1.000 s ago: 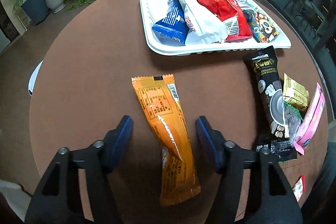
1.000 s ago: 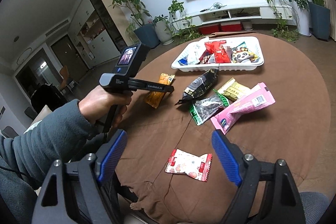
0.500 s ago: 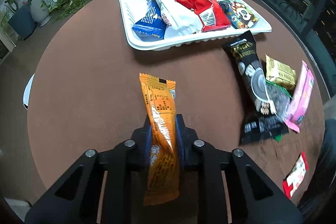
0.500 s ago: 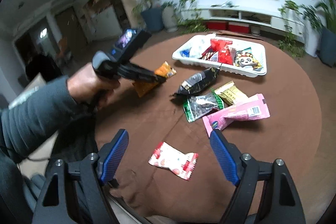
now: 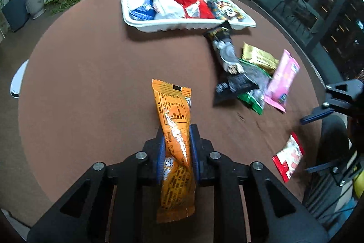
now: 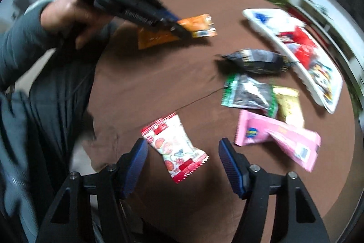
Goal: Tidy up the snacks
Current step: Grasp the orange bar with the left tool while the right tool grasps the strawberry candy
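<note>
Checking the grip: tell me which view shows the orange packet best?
The left wrist view: the orange packet is sharp, pinched mid-length between the left gripper jaws. The right wrist view shows it blurred, partly hidden behind that gripper.

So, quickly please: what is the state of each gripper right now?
Left gripper: closed on the orange snack packet.
Right gripper: open, holding nothing, with the red and white candy packet between its fingers.

left tongs (image 5: 177, 140) closed on orange packet (image 5: 175, 129)
</note>
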Demonstrator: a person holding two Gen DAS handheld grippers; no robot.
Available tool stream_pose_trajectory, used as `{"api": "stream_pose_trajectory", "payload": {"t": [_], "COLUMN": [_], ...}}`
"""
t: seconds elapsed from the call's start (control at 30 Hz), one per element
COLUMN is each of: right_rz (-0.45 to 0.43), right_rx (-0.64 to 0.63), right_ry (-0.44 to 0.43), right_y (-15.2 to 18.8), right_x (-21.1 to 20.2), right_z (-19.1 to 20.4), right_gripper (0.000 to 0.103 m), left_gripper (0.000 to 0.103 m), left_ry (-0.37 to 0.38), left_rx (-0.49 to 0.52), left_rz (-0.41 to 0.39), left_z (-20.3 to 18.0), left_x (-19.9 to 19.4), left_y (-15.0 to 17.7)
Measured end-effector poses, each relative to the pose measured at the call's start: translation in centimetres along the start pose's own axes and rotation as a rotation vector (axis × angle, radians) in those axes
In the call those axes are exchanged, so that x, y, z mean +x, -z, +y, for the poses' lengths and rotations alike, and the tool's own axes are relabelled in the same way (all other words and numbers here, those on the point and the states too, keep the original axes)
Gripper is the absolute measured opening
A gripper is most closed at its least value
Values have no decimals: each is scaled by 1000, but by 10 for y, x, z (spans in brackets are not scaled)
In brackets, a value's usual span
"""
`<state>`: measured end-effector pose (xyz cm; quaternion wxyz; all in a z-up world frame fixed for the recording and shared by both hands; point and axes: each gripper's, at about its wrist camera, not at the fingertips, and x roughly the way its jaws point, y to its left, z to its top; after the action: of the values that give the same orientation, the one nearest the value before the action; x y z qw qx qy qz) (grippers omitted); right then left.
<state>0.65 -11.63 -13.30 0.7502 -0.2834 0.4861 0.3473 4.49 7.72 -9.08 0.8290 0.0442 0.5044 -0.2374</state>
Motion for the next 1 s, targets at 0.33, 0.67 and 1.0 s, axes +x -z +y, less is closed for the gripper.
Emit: {"api": "stream_pose_trajectory", "payload": {"t": [0.33, 0.67, 1.0], "right_rz": [119, 173, 197], "right_rx": [-120, -155, -159], "right_ry": [-58, -86, -59], "right_y": [-14, -18, -23], "right_x": [29, 33, 35], "right_z": [5, 5, 11], "right_gripper": [60, 59, 44], "left_gripper": [18, 18, 18], "left_ry": [42, 48, 37], "left_rx": [11, 14, 26], "left_rz": [14, 12, 10], "left_z": [-9, -8, -11], "left_x": [8, 7, 8], "left_y": [10, 10, 11]}}
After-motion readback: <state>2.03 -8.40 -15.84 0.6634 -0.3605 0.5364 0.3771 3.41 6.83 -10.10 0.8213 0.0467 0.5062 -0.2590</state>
